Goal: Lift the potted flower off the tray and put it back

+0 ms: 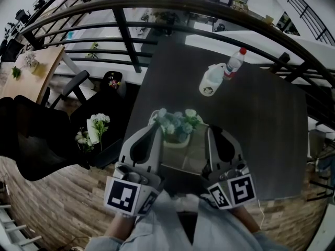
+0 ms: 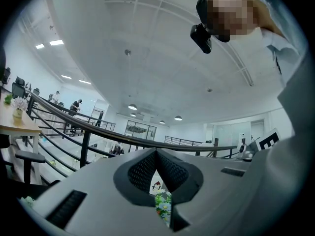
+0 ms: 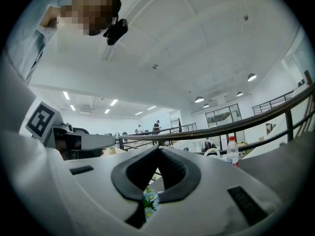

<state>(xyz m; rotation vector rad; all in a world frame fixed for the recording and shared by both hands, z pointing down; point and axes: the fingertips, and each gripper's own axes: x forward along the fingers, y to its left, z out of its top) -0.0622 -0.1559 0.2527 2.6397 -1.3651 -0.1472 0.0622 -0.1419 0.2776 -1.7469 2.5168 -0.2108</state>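
2 clenched, empty grippers flank the potted flower (image 1: 176, 122): left gripper (image 1: 156, 128) at 9 o'clock, right gripper (image 1: 211, 130) at 3. I'd open both, pinch it low, lift off the tray (image 1: 189, 153).

Dark table (image 1: 272, 140) by curved railing (image 1: 157, 7) (wood floor (image 1: 57, 203)).

potted flower (image 1: 177, 122) apparently sits on the tray's (image 1: 191, 151) far end.
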